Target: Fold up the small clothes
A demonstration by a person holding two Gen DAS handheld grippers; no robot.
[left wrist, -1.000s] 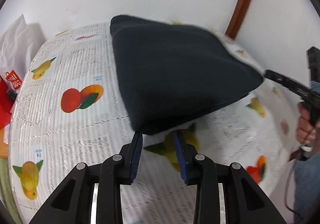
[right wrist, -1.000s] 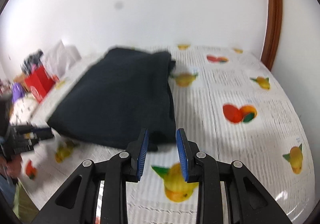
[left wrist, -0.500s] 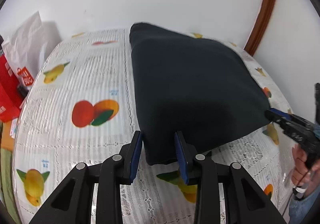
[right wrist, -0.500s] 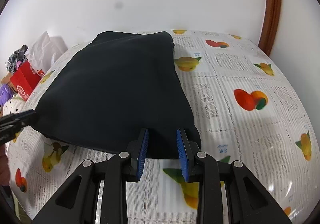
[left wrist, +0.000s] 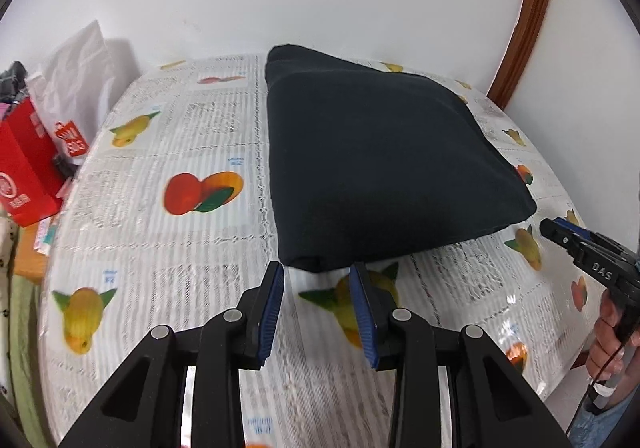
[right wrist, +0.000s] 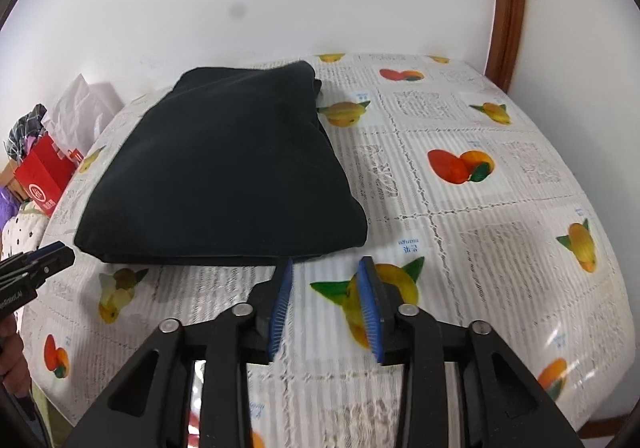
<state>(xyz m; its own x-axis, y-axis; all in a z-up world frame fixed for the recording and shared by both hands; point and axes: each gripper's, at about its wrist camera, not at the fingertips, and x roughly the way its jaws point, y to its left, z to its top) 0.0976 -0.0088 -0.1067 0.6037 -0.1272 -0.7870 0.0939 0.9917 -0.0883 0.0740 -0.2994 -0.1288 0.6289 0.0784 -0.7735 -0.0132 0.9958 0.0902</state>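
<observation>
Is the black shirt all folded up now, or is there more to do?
Nearly done, it looks like. The black garment lies as a neat folded rectangle on the fruit-print tablecloth. Both the left tongs and the right tongs hold nothing; the right tongs have just been opening. Left: perhaps another fold or moving it aside. No other clothes waiting that I can make out.

Both claws are pointed steeply downward. The left claw (left wrist: 317, 272) is held with its blue pads apart and nothing pressed between them. The right claw (right wrist: 325, 266) has just been opened wider, also empty; it is gripped by a hand (left wrist: 610, 340).
</observation>
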